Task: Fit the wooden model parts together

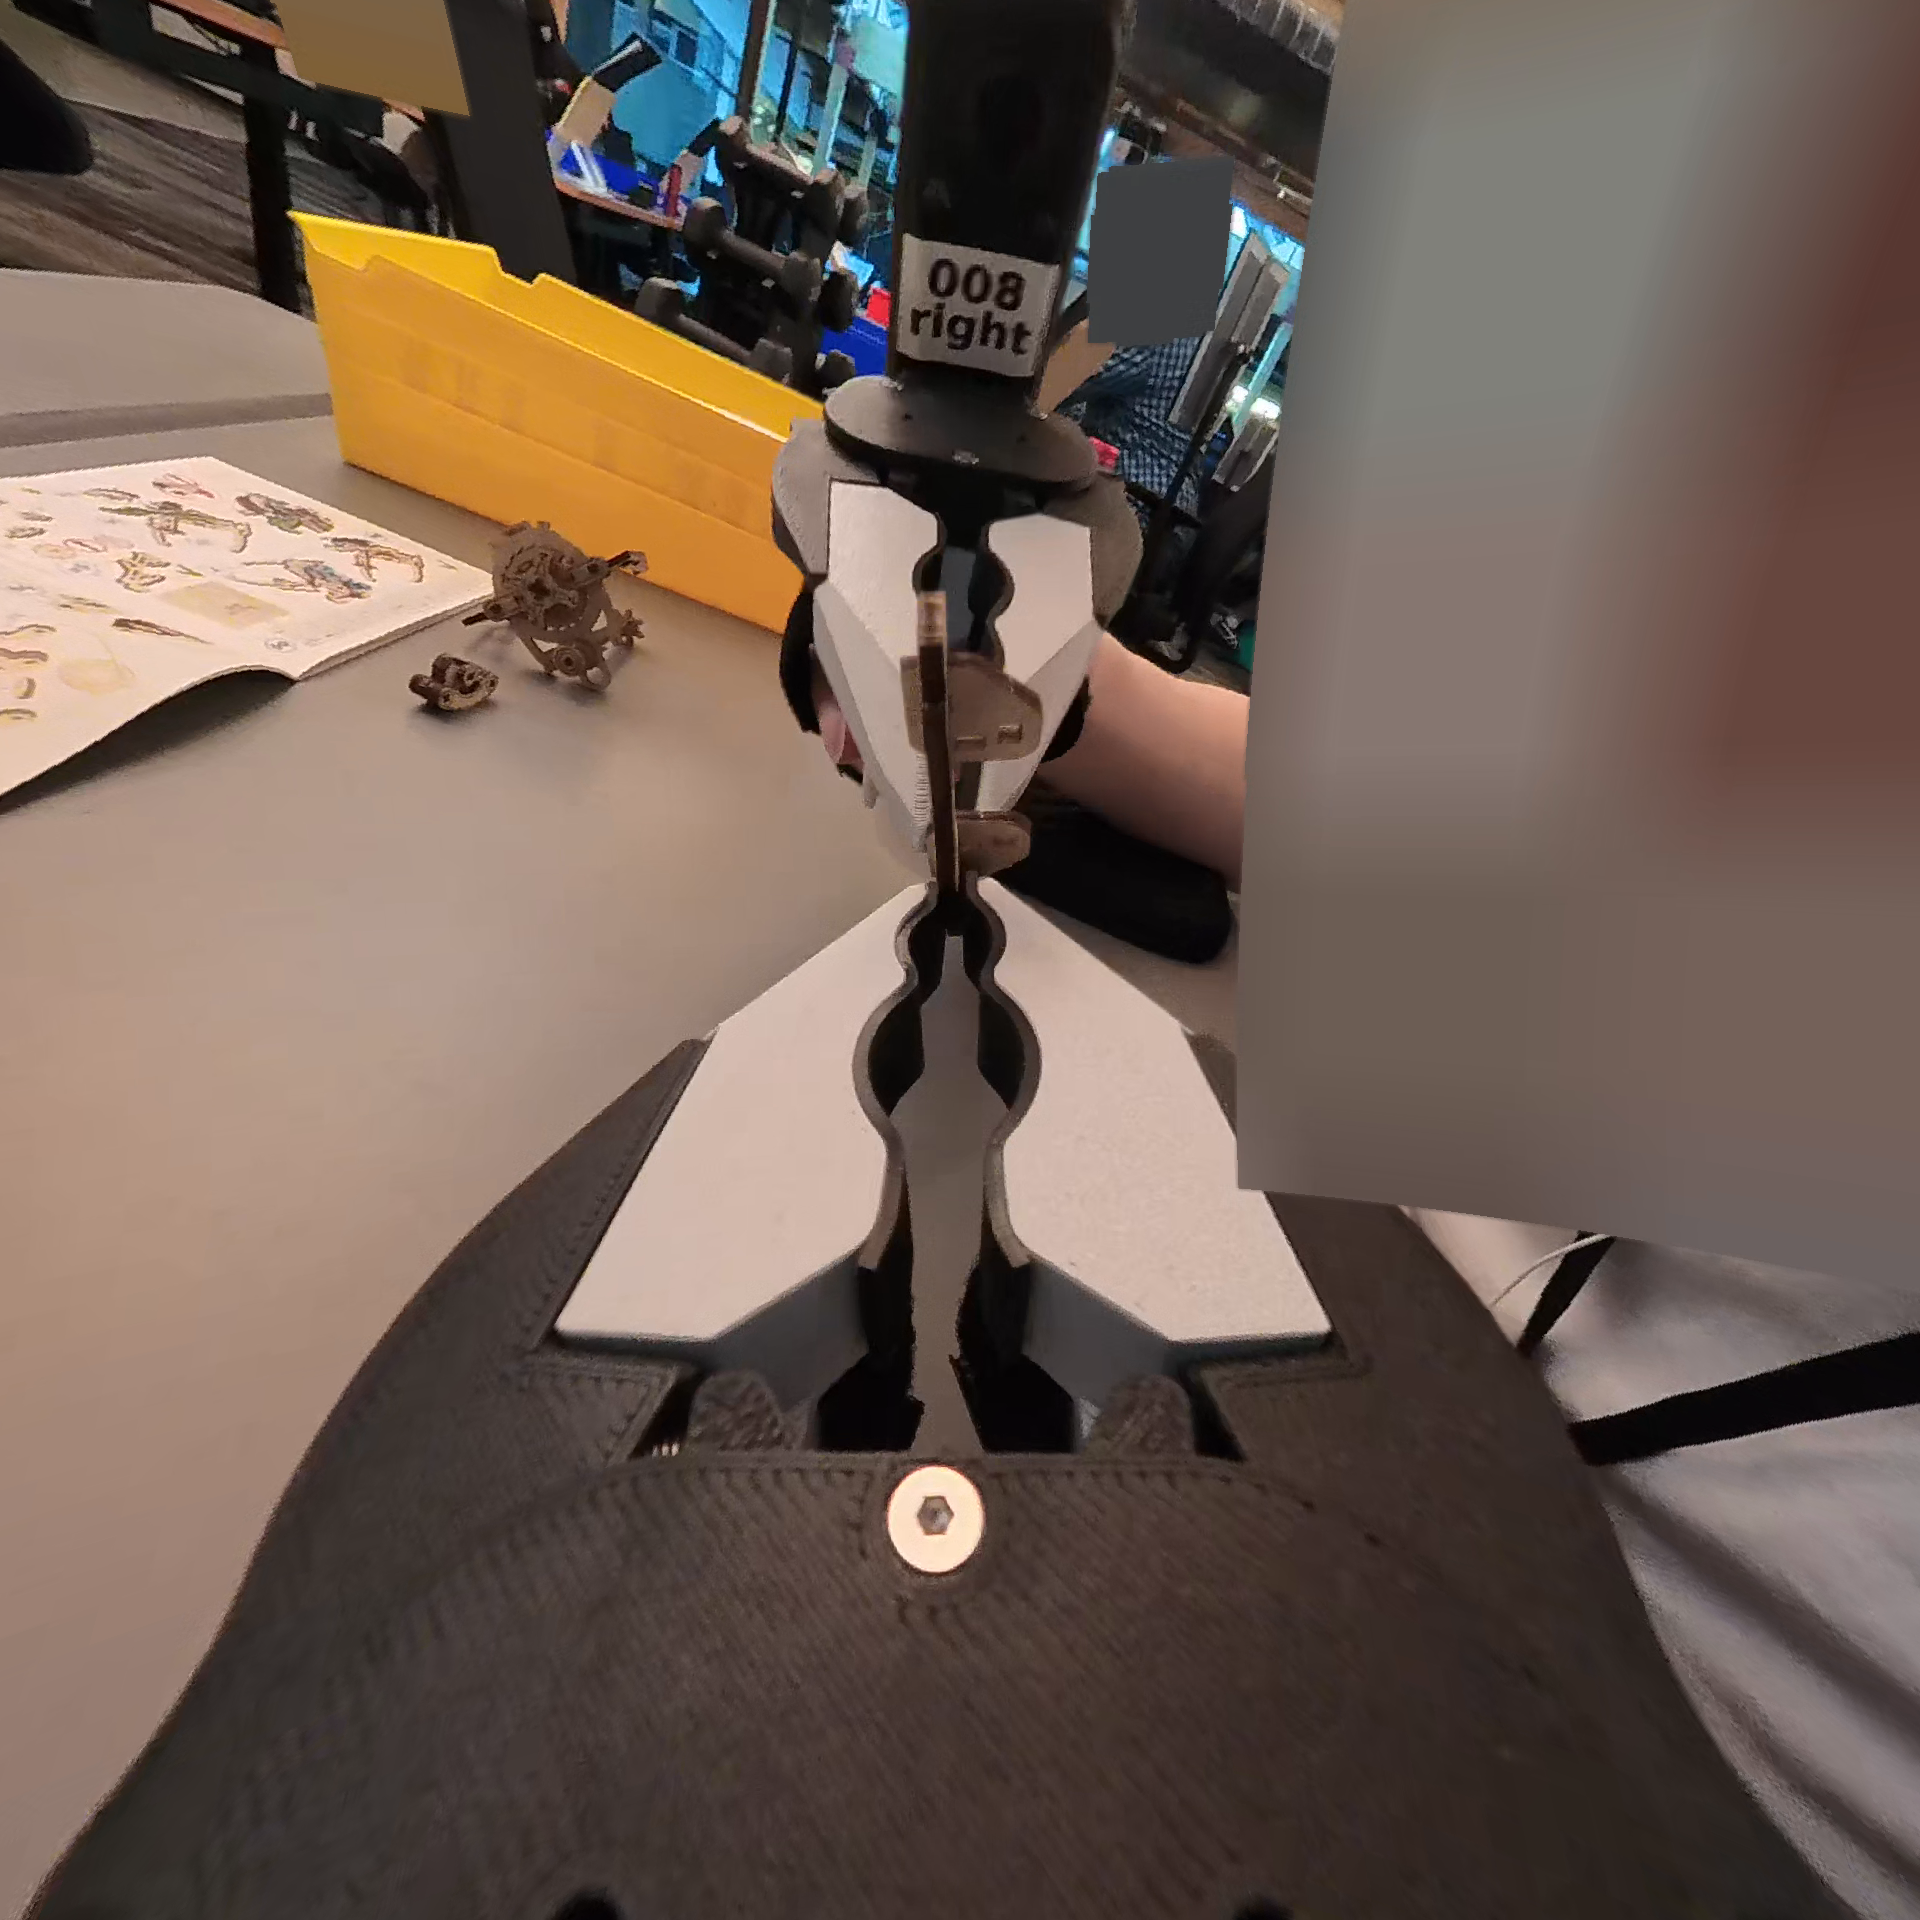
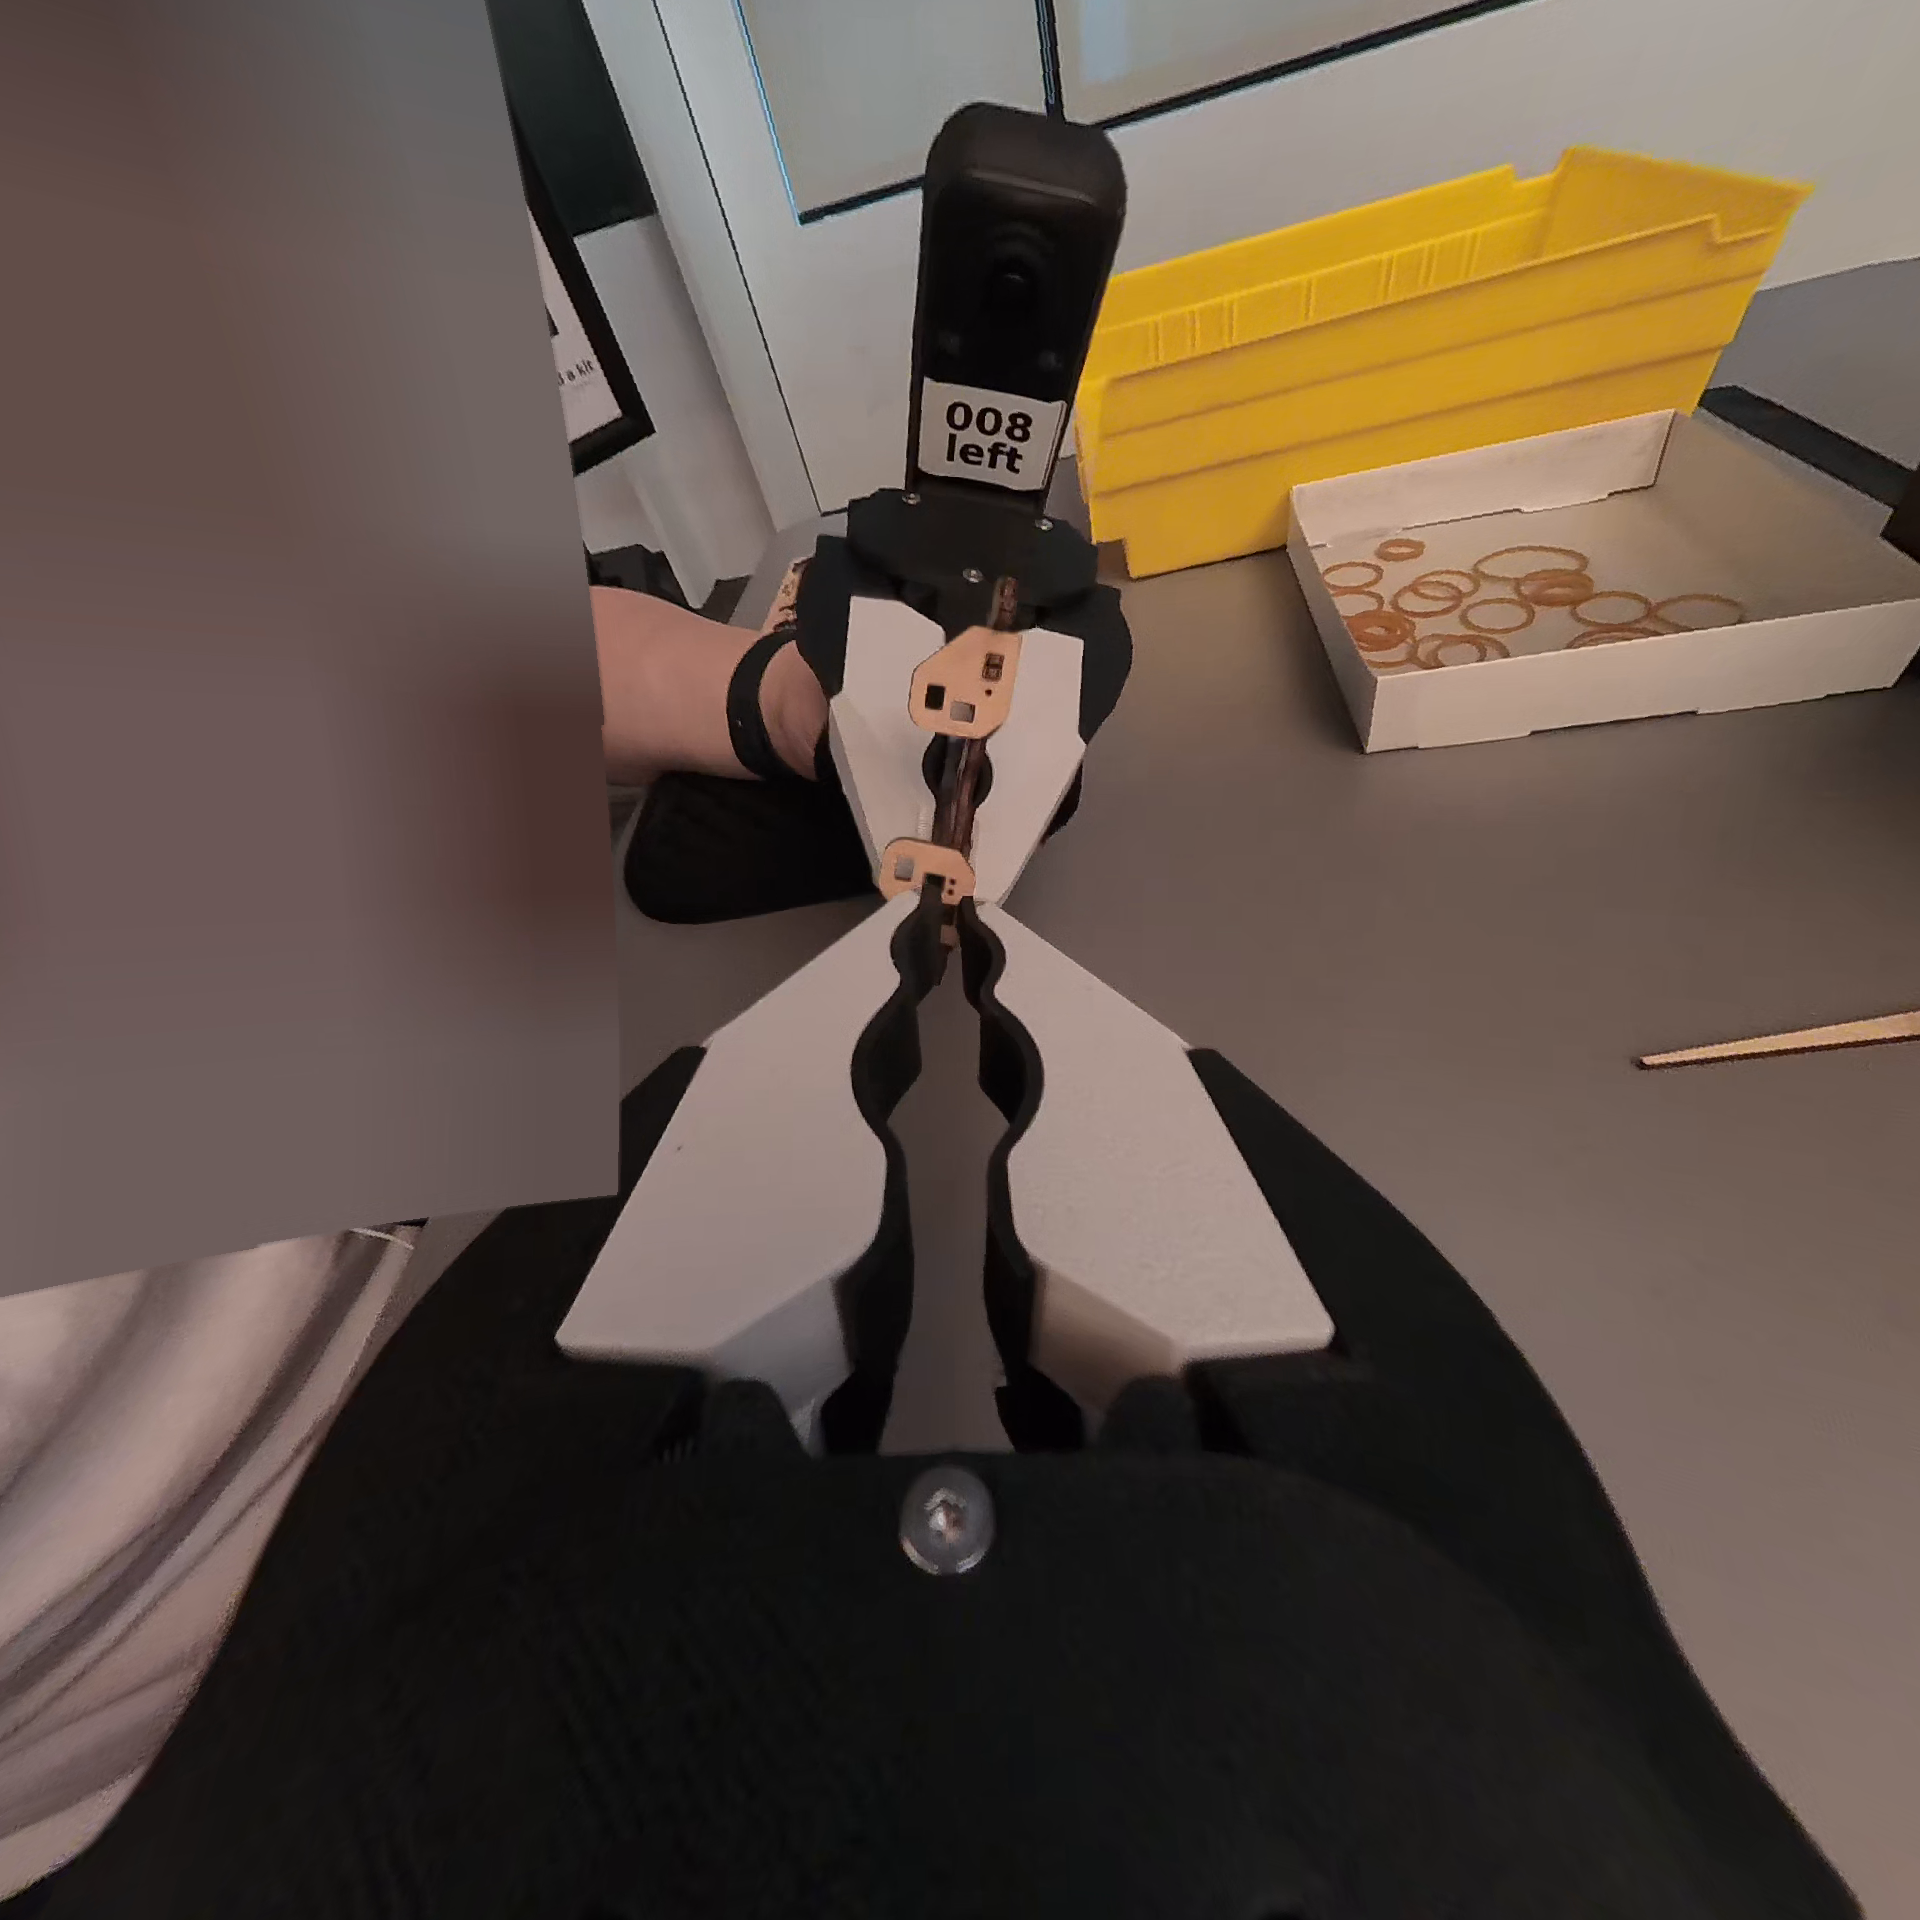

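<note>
The two grippers are held tip to tip above the grey counter [image 2: 1455, 935], so that the wooden parts meet in the gap between them. The left gripper [image 1: 951, 904] is closed narrowly on the lower end of a thin dark wooden strip [image 1: 940, 727], seen edge-on. The right gripper [image 2: 940, 914] is likewise pinched at its tips on a small pale plate [image 2: 928, 871] with square holes. A second, larger plate [image 2: 964, 683] sits farther along the strip, between the left gripper's white fingers [image 2: 894, 727]. The strip is presumably kept edge-on so the plates' slots can slide along it; whether the small plate is fully seated cannot be told.

Set aside on the counter are a finished gear assembly [image 1: 556, 608], an instruction booklet [image 1: 156, 592], a yellow bin [image 2: 1403, 353] and a white tray [image 2: 1382, 727] of rubber bands [image 2: 1496, 608], all well clear of the working space.
</note>
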The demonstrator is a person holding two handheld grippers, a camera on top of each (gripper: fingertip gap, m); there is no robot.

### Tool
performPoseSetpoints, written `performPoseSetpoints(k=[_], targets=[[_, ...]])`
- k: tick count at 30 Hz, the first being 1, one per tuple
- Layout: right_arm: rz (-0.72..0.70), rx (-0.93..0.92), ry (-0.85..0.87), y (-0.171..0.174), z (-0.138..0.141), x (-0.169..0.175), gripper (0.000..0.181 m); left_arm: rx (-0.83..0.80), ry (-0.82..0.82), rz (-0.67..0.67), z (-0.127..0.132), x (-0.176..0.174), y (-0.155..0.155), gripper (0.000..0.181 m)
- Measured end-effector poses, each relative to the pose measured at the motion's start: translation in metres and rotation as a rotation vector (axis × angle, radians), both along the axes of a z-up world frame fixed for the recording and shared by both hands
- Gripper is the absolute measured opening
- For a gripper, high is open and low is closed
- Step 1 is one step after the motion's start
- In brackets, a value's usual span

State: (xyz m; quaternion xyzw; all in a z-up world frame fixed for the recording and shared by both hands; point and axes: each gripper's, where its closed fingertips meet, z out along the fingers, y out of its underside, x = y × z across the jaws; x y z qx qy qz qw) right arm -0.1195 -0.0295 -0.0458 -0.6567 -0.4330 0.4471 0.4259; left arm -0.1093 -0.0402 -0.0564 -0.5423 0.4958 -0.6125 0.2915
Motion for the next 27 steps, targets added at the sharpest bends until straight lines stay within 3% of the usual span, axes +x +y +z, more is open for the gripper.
performPoseSetpoints(k=[1,27], targets=[[0.003,0.006,-0.009,-0.0005,-0.001,0.0003,0.002,0.003,0.002,0.007,-0.0007,0.0001,0.001,0.0],[0.004,0.051,-0.027,-0.0007,-0.0021,0.0004,0.005,0.015,-0.008,0.018,-0.0008,-0.0002,0.0029,0.0]])
